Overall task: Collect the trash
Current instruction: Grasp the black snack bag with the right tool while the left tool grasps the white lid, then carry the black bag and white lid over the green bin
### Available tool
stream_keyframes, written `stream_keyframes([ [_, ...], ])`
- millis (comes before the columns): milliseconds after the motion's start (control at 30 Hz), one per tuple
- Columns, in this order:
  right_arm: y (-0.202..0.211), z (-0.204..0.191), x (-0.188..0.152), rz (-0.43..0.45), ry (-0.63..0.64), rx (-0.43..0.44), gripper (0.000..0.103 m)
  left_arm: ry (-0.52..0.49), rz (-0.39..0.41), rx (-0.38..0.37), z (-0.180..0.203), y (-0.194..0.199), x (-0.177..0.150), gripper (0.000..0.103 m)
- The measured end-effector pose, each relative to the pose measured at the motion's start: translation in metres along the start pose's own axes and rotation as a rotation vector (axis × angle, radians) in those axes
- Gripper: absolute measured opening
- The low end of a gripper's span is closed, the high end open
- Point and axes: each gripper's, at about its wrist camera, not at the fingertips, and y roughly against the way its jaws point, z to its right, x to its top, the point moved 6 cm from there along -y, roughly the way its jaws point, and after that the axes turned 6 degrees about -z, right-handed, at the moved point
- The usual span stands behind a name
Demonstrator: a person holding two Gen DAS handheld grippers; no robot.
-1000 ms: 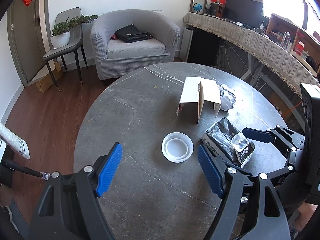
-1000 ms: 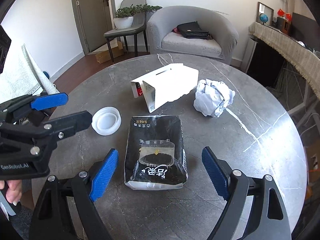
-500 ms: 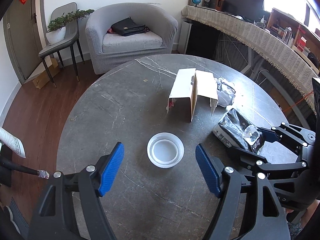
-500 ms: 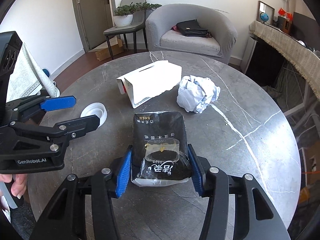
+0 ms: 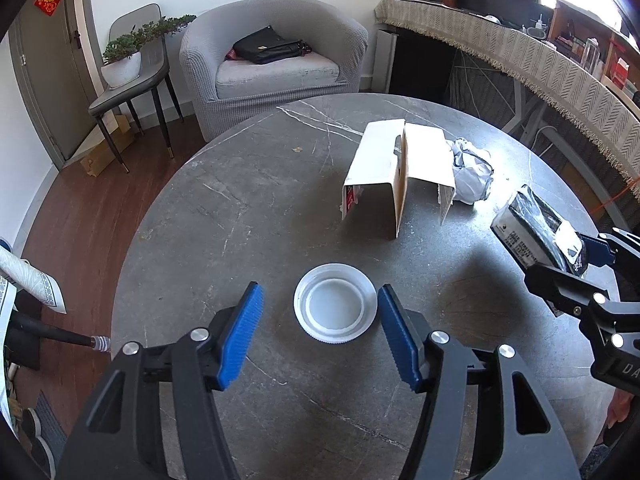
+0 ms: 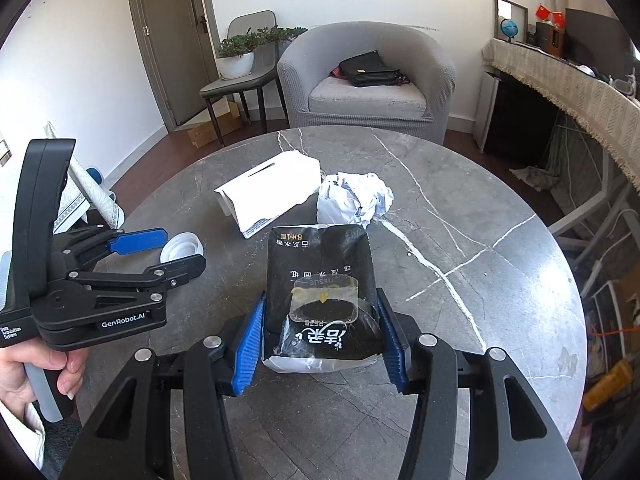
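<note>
A white plastic lid (image 5: 335, 308) lies on the round grey marble table (image 5: 248, 208). My left gripper (image 5: 320, 334) is open, its blue pads on either side of the lid, not touching it. My right gripper (image 6: 322, 338) is shut on a black tissue pack (image 6: 322, 284) and holds it off the table; the pack also shows in the left wrist view (image 5: 536, 224). A torn white cardboard box (image 5: 398, 168) and a crumpled white paper ball (image 6: 354, 198) lie further back on the table.
A grey armchair (image 5: 276, 60) with a black bag stands behind the table. A chair with a potted plant (image 5: 124, 64) stands at the left. A cloth-covered desk (image 5: 540, 56) runs along the right. The table edge is close in front.
My right gripper closed on the black tissue pack and lifted it. My left gripper moved forward and narrowed around the white lid.
</note>
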Motion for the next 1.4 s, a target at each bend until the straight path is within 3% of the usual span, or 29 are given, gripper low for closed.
stream_keyframes([
  [133, 0.001, -0.003, 0.000, -0.001, 0.001, 0.015, 0.052, -0.001, 0.007, 0.007, -0.001, 0.001, 0.000, 0.058],
  [200, 0.001, -0.006, 0.001, -0.001, 0.004, 0.022, 0.052, 0.008, 0.015, 0.015, -0.003, 0.002, 0.000, 0.043],
  [733, -0.002, -0.048, 0.008, -0.027, 0.075, 0.076, 0.052, 0.081, 0.053, -0.063, -0.022, 0.027, -0.004, 0.042],
  [1400, -0.015, -0.134, 0.034, -0.030, 0.170, 0.151, 0.052, 0.158, 0.091, -0.024, -0.105, 0.061, -0.026, 0.042],
])
